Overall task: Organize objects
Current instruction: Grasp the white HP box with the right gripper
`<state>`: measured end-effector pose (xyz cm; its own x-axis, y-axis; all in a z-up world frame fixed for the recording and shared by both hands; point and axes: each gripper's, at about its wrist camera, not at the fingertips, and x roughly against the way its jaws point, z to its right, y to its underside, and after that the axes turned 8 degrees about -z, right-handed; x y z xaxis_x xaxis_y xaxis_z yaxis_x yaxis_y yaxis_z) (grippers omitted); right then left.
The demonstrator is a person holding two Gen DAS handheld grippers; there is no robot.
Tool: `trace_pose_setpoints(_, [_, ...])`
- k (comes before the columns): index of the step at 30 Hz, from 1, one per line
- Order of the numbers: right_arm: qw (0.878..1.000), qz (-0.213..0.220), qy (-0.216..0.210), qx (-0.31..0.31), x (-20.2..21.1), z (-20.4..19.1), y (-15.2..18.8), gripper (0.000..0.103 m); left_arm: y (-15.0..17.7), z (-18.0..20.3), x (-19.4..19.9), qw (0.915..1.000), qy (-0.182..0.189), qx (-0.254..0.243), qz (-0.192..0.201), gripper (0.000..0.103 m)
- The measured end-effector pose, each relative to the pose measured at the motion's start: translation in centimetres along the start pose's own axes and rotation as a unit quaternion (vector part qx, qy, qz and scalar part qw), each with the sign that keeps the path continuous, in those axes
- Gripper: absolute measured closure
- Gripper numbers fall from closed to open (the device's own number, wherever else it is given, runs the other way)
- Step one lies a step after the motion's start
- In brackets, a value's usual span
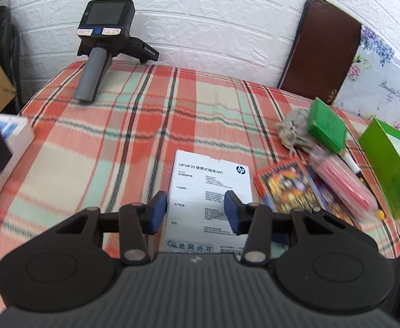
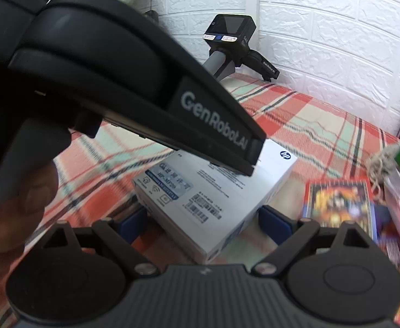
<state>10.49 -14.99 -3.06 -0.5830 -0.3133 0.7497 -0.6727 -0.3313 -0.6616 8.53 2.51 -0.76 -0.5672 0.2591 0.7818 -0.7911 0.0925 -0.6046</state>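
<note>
A white HP box (image 1: 208, 191) lies flat on the plaid cloth; it also shows in the right wrist view (image 2: 213, 191). My left gripper (image 1: 196, 211) is open above the box's near end, its blue pads (image 1: 157, 210) apart over it. My right gripper (image 2: 205, 221) is open, its pads on either side of the box's near corner. The left gripper's black body (image 2: 118, 82) crosses the right wrist view above the box. A colourful card box (image 1: 287, 186) lies right of the HP box.
A spare gripper device (image 1: 104, 46) stands at the back by the white brick wall. At the right lie a grey rope bundle (image 1: 293, 131), a green box (image 1: 328, 125), a pink packet (image 1: 344, 183) and an open green carton (image 1: 391, 169). White boxes (image 1: 6, 147) sit at the left edge.
</note>
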Motion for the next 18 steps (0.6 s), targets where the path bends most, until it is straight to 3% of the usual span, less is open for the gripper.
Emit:
trace_pose_setpoints(10, [1.000,-0.007,0.003,0.013,4.2,-1.8,5.8,0.011,5.7,2.8,2.7,0.9999,0.012,0.008,-0.008,0.055])
trace_pose_setpoints(18, [1.000,-0.003,0.019,-0.007,9.0,-0.3,12.0,0.009,10.3,8.8,4.2,0.9988,0.038,-0.030,-0.009,0.054])
